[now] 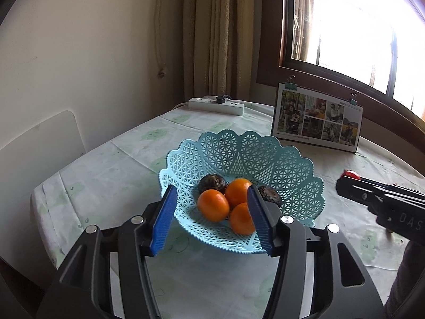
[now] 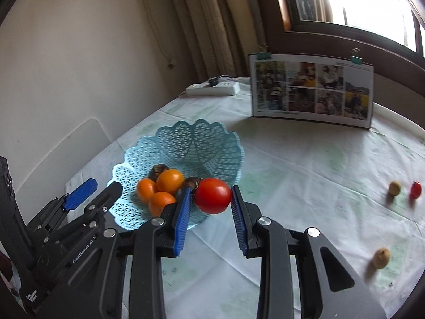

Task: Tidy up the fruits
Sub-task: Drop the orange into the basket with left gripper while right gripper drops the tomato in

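Note:
A light blue lattice basket (image 1: 265, 148) (image 2: 202, 143) sits on the table and holds three oranges (image 1: 213, 205) (image 2: 170, 181) and two dark brown fruits (image 1: 212, 183). My left gripper (image 1: 212, 218) hovers open just before the basket's near rim, with nothing between its pads. My right gripper (image 2: 211, 207) is shut on a red tomato (image 2: 213, 195) (image 1: 352, 174), held in the air beside the basket's right edge. On the cloth at the right lie a small red tomato (image 2: 416, 189) and two small tan fruits (image 2: 395, 187) (image 2: 381, 258).
A photo board (image 1: 317, 118) (image 2: 312, 90) stands at the back of the table under the window. A white power strip (image 1: 216, 105) (image 2: 212, 88) lies at the far edge near the curtain. A white chair back (image 1: 39, 143) stands left of the table.

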`<move>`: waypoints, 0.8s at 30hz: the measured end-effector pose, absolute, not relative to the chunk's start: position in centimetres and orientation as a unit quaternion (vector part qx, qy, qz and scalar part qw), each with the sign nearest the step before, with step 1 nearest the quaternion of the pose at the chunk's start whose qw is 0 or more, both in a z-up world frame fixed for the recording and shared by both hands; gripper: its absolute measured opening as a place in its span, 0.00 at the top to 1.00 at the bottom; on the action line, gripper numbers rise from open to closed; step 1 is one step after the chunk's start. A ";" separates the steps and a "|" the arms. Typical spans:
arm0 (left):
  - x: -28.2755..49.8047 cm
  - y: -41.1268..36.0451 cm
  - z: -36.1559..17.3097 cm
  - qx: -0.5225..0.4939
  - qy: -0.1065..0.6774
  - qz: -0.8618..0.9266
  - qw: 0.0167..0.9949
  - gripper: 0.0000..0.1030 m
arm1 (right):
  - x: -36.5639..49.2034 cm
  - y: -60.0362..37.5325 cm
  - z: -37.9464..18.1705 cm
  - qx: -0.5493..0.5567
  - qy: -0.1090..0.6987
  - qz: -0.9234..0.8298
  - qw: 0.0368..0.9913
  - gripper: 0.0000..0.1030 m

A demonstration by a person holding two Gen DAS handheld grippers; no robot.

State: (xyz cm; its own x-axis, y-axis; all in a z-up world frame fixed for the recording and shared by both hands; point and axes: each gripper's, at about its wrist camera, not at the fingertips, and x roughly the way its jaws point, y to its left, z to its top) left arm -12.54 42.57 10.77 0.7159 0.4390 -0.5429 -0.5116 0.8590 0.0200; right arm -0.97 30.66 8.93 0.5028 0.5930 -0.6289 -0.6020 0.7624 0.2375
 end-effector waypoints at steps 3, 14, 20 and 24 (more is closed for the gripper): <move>-12.9 43.0 10.7 -0.071 0.277 0.265 0.921 0.36 | -1.0 32.3 8.4 -0.014 0.365 0.355 0.860 0.70; -13.3 43.3 10.8 -0.075 0.272 0.273 0.920 0.21 | -0.7 33.0 7.4 -0.012 0.380 0.352 0.856 0.69; -13.0 42.7 10.8 -0.072 0.272 0.269 0.921 0.20 | -0.5 31.5 7.6 0.002 0.377 0.344 0.860 0.68; -12.9 42.2 10.9 -0.070 0.270 0.265 0.923 0.11 | -0.5 30.2 7.4 0.009 0.378 0.335 0.863 0.56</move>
State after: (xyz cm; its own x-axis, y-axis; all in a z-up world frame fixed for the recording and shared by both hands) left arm -12.90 42.24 10.93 0.7135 0.4515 -0.5357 -0.5272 0.8496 0.0139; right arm -0.54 30.23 7.43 0.4892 0.5854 -0.6466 -0.5713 0.7752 0.2696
